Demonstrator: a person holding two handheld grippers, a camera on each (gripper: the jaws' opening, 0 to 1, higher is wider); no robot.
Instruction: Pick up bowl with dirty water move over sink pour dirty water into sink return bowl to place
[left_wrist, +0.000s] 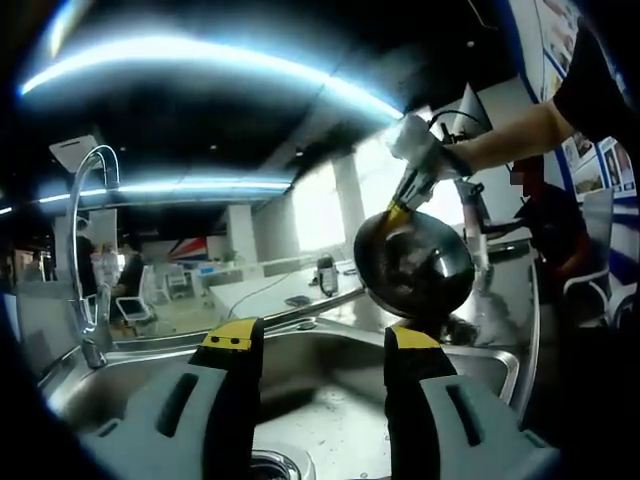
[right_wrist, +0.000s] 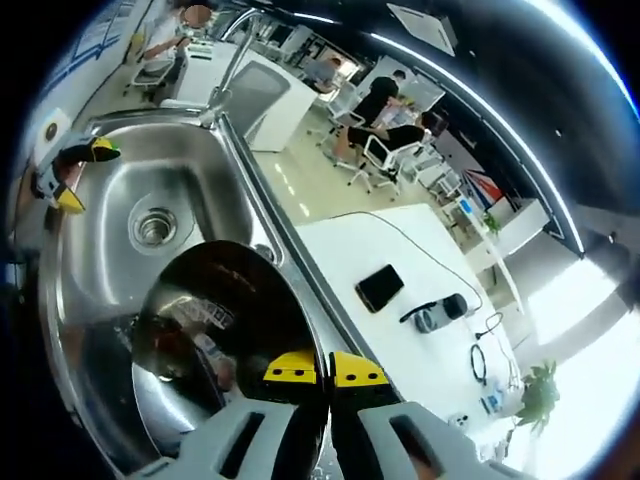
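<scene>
While the bowl (right_wrist: 225, 335) hangs tilted over the sink (right_wrist: 110, 195), the step in hand is the pour, so the job is to drain it fully without splashing. Right gripper (right_wrist: 315, 372) has its jaws pinched tight on the bowl's rim, yellow tips nearly touching across the edge. In the left gripper view the same bowl (left_wrist: 415, 262) shows its dark underside, held up by the right gripper (left_wrist: 408, 195) above the far side of the basin (left_wrist: 330, 400). Left gripper (left_wrist: 320, 345) sits idle, jaws standing well apart with nothing between them, pointed across the basin near the drain (left_wrist: 280, 466).

Advice: keep the low lip inside the basin walls, not over the counter edge beside the white table (right_wrist: 400, 260) (phone (right_wrist: 380, 287) and cables lie there). Roll the wrist slowly, aim the stream toward the drain (right_wrist: 153, 226), and hold the tilt until dripping stops. A rim pinch is a weak grip, so avoid jerks.

Whether any water remains inside I can't tell; reflections hide the bowl's bottom. Faucet (left_wrist: 90, 200) stands clear of the bowl.
</scene>
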